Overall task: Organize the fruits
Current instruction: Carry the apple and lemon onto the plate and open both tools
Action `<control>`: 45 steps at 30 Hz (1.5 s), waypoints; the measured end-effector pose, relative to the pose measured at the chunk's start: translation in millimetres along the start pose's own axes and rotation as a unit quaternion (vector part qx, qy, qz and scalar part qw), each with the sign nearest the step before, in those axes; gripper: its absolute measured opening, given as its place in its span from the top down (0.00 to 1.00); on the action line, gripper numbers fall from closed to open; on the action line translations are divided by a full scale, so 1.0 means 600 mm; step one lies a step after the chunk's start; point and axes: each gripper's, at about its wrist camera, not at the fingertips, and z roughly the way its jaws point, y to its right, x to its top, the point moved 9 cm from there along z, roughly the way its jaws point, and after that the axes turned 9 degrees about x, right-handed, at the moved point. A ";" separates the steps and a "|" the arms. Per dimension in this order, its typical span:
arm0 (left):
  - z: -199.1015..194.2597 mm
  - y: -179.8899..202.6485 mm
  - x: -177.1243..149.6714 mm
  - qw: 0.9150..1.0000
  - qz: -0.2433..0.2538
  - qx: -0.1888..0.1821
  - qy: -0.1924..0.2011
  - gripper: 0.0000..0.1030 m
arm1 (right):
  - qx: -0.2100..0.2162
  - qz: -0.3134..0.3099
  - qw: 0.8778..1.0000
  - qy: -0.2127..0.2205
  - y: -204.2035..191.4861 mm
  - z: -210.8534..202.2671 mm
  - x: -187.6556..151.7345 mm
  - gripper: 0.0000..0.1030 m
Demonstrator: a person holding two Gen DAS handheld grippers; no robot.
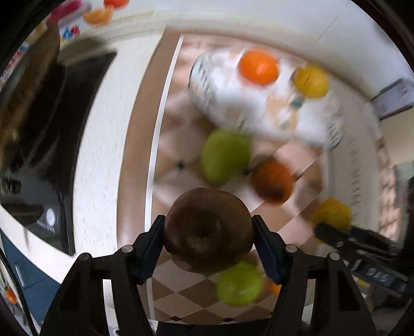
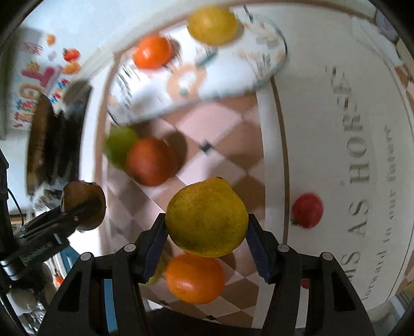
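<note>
I count two yellow lemons, one (image 2: pixel 206 217) in my right-hand view and one (image 2: pixel 212 24) on the tray (image 2: pixel 145 98). Three oranges: (image 2: pixel 152 51), (image 2: pixel 151 161), (image 2: pixel 194 277). Two green fruits (image 1: pixel 225 156) and (image 1: pixel 239 284). One dark apple (image 1: pixel 208 234). One red fruit (image 2: pixel 307 210). One tray.
</note>
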 end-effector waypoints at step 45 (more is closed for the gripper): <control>0.058 -0.033 0.224 0.998 -0.005 0.062 -0.024 0.12 | -0.079 -0.037 0.996 0.011 -0.043 0.018 0.208 0.05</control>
